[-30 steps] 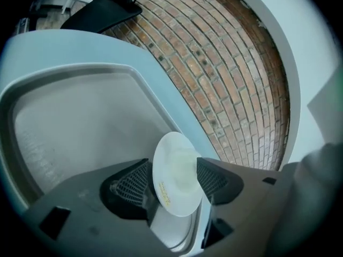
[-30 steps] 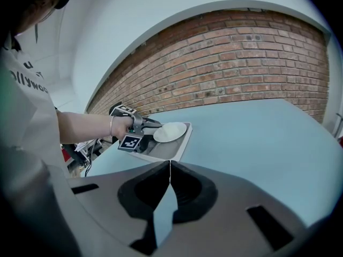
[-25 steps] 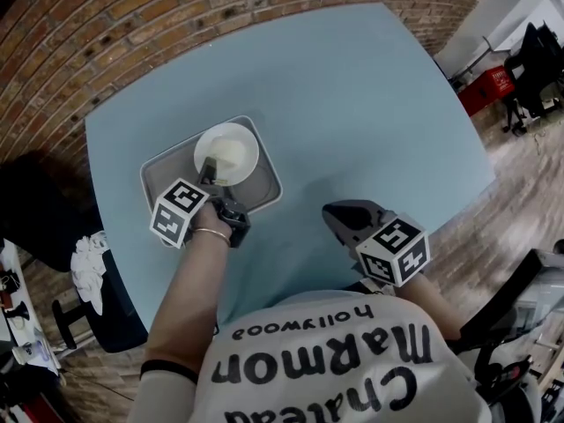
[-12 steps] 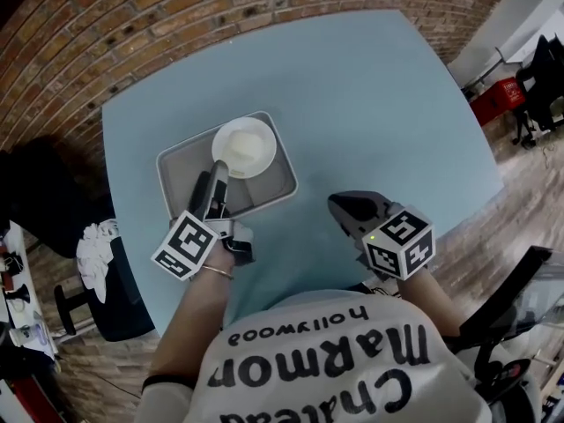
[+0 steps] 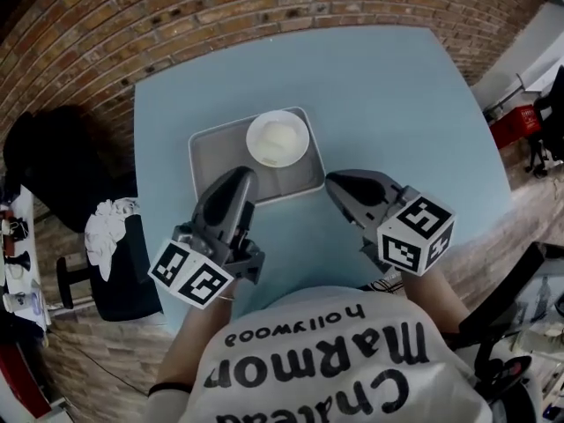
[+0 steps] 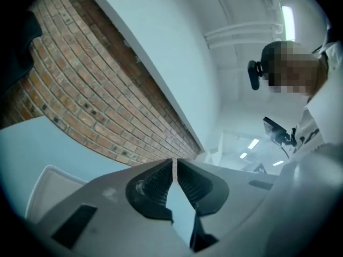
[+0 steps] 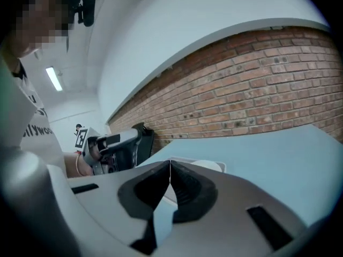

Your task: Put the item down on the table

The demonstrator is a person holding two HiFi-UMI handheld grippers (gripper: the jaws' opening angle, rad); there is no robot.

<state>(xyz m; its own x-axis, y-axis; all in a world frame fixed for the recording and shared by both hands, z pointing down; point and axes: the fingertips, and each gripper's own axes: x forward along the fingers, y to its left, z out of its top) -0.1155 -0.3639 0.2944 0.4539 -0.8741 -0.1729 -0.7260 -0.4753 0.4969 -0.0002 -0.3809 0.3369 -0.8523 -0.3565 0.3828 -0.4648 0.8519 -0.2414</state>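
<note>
A white bowl sits in the far right corner of a grey tray on the light blue table. My left gripper is shut and empty, held over the tray's near edge, apart from the bowl. The right gripper hovers just right of the tray, also shut with nothing in it. In the left gripper view the shut jaws point up at the brick wall, with a tray corner below. In the right gripper view the bowl peeks over the shut jaws, and the left gripper is at the left.
A brick wall borders the table's far and left sides. A dark chair and a white cloth on a dark seat stand left of the table. A red object lies on the floor at the right.
My left gripper has pulled back from the bowl toward the person and tilted upward, empty. The bowl stays on the tray. The right gripper has barely moved.
</note>
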